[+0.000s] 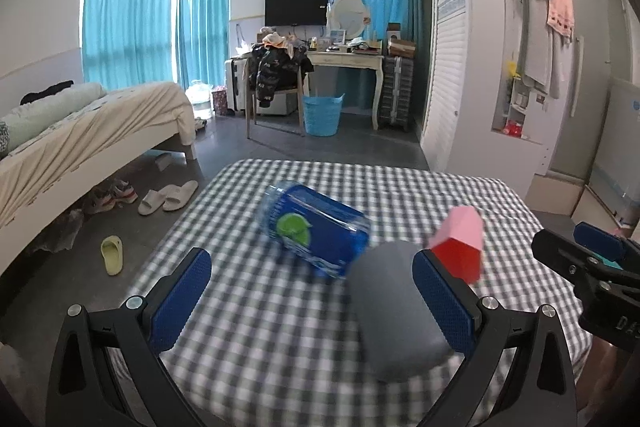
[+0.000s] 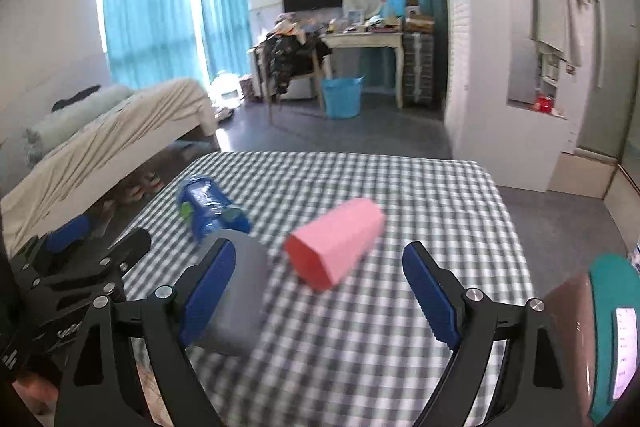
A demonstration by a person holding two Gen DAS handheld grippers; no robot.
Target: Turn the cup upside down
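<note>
A pink faceted cup (image 2: 338, 242) lies on its side on the checked tablecloth (image 2: 360, 327), its open mouth toward me. It also shows in the left wrist view (image 1: 460, 241) at the right. My right gripper (image 2: 318, 293) is open and empty, just short of the cup, with the cup between and beyond its fingertips. My left gripper (image 1: 312, 301) is open and empty, left of the cup. The right gripper shows at the right edge of the left wrist view (image 1: 580, 255).
A blue bottle (image 1: 316, 229) lies on its side on the table, also in the right wrist view (image 2: 210, 209). A grey oval case (image 1: 396, 311) lies by the left gripper's right finger, also (image 2: 240, 291). A teal device (image 2: 612, 331) sits at right. A bed (image 1: 80, 139) stands left.
</note>
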